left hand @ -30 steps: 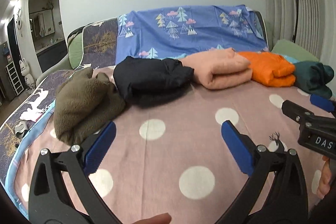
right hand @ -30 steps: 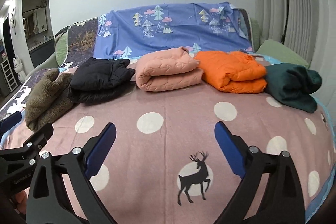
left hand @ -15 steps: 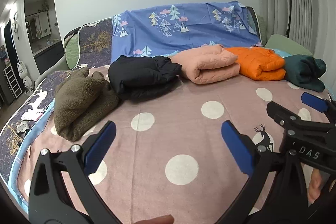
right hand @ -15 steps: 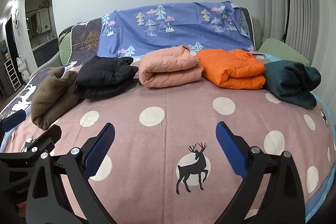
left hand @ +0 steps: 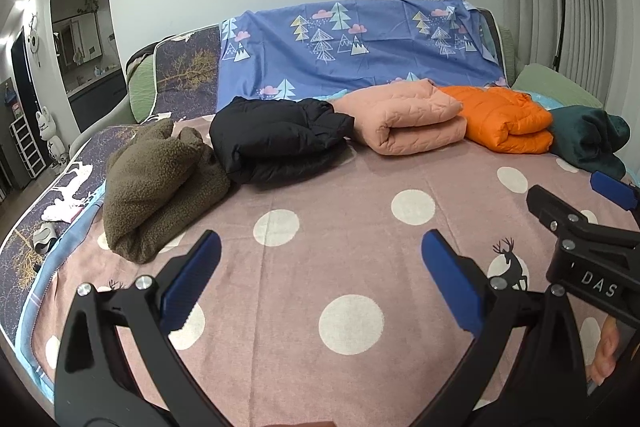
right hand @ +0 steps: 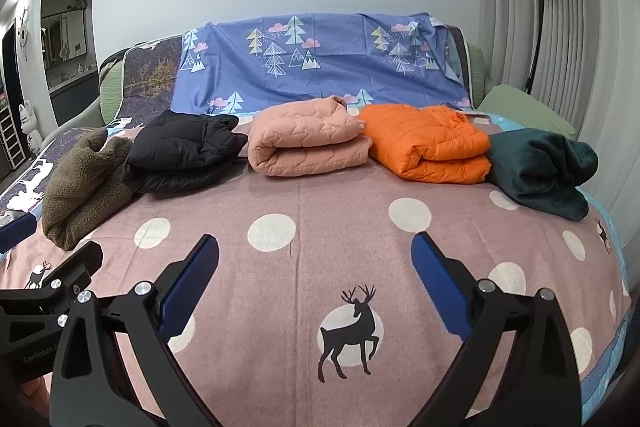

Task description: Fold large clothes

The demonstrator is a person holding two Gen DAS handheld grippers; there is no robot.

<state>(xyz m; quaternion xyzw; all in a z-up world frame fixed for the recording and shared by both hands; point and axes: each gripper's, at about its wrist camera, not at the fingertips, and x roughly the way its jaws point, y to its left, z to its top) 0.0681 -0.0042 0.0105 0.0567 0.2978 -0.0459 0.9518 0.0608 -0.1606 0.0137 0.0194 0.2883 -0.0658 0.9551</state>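
Observation:
Several folded garments lie in a row at the back of the bed. From left to right they are a brown fleece [left hand: 156, 183] [right hand: 86, 183], a black jacket [left hand: 280, 139] [right hand: 182, 153], a peach quilted piece [left hand: 408, 117] [right hand: 308, 137], an orange puffer [left hand: 504, 119] [right hand: 432, 143] and a dark teal garment [left hand: 588, 135] [right hand: 540, 171]. My left gripper [left hand: 320, 277] is open above the pink spotted blanket [left hand: 320, 199], holding nothing. The right gripper [right hand: 316, 275] [left hand: 576, 211] is also open and empty, hovering beside it to the right, well short of the garments.
A blue sheet with a tree print [right hand: 320, 63] drapes over the backrest behind the row. A floor lamp [right hand: 538, 11] and curtains stand at the right. A doorway [left hand: 80, 47] opens at the left. A green cushion [right hand: 524, 111] sits at the back right.
Both grippers have drawn back and up from the bed, so the garments look farther away. Both stay open and empty.

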